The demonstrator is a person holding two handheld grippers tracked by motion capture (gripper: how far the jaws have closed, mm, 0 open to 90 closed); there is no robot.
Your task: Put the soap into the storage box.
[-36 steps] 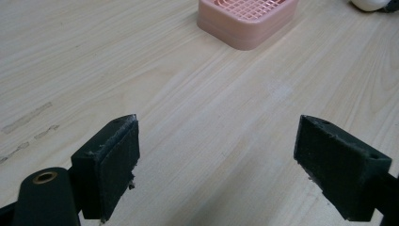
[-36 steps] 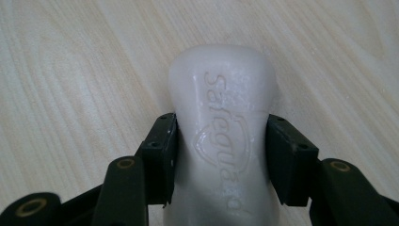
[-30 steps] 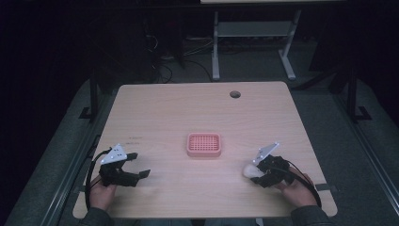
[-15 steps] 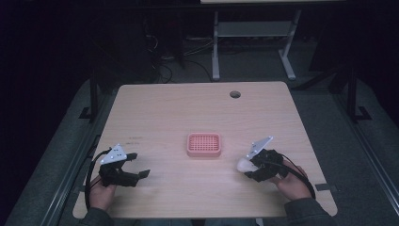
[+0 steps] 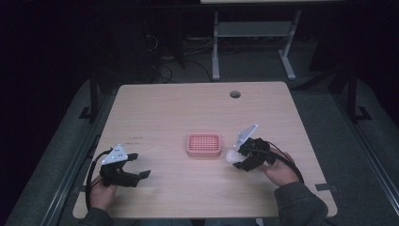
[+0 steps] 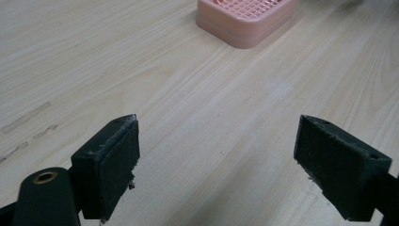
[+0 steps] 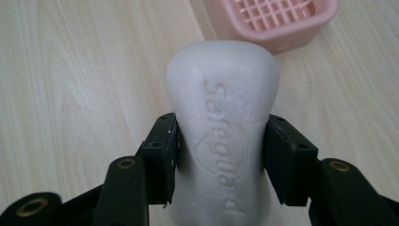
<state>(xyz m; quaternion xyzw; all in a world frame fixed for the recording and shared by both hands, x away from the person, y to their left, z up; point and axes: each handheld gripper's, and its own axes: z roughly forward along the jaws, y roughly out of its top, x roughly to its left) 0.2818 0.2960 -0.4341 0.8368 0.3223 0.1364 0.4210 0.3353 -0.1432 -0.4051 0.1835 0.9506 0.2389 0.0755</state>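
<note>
**Soap in the Right Claw, Next to the Pink Dish**

The right gripper [image 7: 219, 146] is squeezing a white bar of soap [image 7: 221, 122]. Its two black jaws are pressing on the soap's sides, one on each side. The soap is sticking out past the jaws, and a word is stamped on its top. In the high view, the right gripper [image 5: 237, 157] is holding the soap [image 5: 231, 155] just beside the right edge of the pink soap dish [image 5: 203, 144]. The soap is not touching the dish.

The pink soap dish is sitting near the middle of the wooden table [image 5: 188, 108]. Its top is a grid of little holes.

The left gripper [image 6: 216, 155] is staying over the bare wood with its jaws wide apart and nothing between them. In the high view it [image 5: 139, 167] is sitting near the table's front left, well apart from the dish.
</note>
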